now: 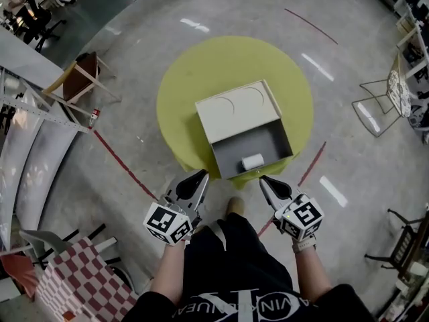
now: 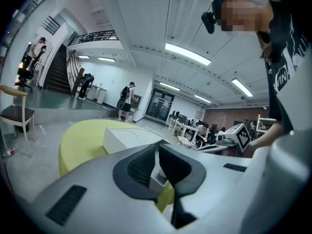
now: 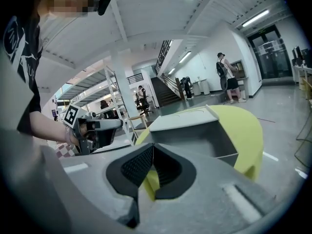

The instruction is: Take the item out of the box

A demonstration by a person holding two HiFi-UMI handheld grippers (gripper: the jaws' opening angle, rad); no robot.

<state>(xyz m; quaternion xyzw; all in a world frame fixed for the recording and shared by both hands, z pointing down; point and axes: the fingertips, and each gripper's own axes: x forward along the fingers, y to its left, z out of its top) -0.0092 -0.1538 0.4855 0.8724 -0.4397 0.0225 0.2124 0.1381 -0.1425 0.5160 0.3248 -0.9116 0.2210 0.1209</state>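
A white box (image 1: 236,107) stands on the round yellow table (image 1: 181,92), with its grey tray (image 1: 236,147) open toward me. A small white cylinder (image 1: 252,161) lies in the tray near the front wall. My left gripper (image 1: 203,174) is shut and empty, its tip just short of the tray's near left corner. My right gripper (image 1: 262,179), also shut and empty, points at the near right corner. The left gripper view shows its jaws (image 2: 157,146) closed with the box (image 2: 127,137) beyond. The right gripper view shows closed jaws (image 3: 152,146) before the open tray (image 3: 197,136).
A wooden chair (image 1: 78,79) stands at the far left, with a small bottle (image 1: 94,116) on the floor near it. A wire chair (image 1: 383,99) is on the right. A red-checked cloth (image 1: 74,277) lies at the lower left. Several people stand far off in the hall.
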